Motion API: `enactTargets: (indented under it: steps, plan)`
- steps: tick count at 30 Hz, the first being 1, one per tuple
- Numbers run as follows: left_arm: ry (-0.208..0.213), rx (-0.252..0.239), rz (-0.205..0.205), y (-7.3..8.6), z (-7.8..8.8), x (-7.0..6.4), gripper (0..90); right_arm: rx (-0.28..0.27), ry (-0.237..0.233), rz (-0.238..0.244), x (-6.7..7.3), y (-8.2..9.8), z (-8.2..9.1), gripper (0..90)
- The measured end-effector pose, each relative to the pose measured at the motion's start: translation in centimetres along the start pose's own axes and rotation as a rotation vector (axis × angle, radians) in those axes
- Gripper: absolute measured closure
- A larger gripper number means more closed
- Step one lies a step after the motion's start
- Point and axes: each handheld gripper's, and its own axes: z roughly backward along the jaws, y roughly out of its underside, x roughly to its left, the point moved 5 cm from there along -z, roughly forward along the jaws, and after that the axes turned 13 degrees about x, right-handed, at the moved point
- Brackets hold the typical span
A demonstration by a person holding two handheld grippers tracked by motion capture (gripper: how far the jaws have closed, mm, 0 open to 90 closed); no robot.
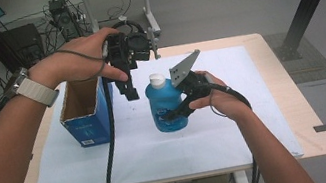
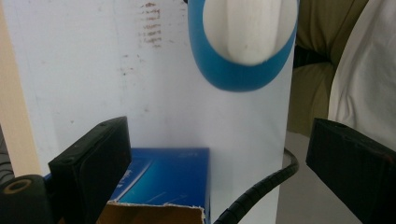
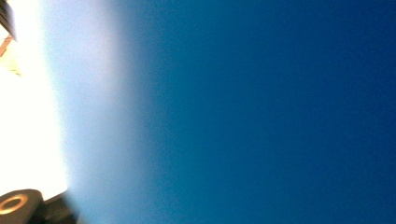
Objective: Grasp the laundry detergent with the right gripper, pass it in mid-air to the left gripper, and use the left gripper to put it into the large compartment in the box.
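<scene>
Right gripper (image 1: 175, 114) is clamped on the blue plastic bottle with the white flip cap (image 1: 165, 103), jaws pressed against its lower body from the right side. The bottle stands upright on the white sheet (image 1: 238, 129) covering the wooden table (image 1: 302, 112), roughly at the sheet's middle, a little nearer the far edge than the near one. It's a squat, rounded bottle, translucent blue with a label across the front, the print too small to read, and a broad white cap on top. In the right gripper view the blue wall sits so close that it blurs into one smooth sheet of colour.

Left gripper (image 1: 128, 88) hangs above the sheet, pointing down, its jaws spread wide with nothing between them. It sits between the bottle and the open blue cardboard box (image 1: 85, 116), which stands near the sheet's left edge, brown inside, top flaps torn off. From the left gripper view you look straight down on the white cap ringed by the blue shoulder, with the box's blue side between the jaws.
</scene>
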Motion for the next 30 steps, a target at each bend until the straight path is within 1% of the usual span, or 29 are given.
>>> enactTargets:
  steps: [14,21,22,30]
  plan:
    - [0.002,-0.030,0.011,-0.9,-0.6,-0.1,6.6,0.012,-0.011,0.009,-0.1,-1.1,-1.3,43.5]
    - [0.006,-0.022,0.006,-1.4,-1.3,-0.3,6.6,0.010,-0.013,0.008,0.0,-1.4,-1.6,43.4]
    - [0.007,-0.023,0.005,-1.5,-1.4,-0.3,6.6,0.010,-0.013,0.014,-0.1,-1.4,-1.7,43.5]
    - [0.013,-0.026,0.009,-1.6,-1.7,-0.3,6.8,0.011,-0.016,0.012,-0.1,-1.5,-1.9,43.4]
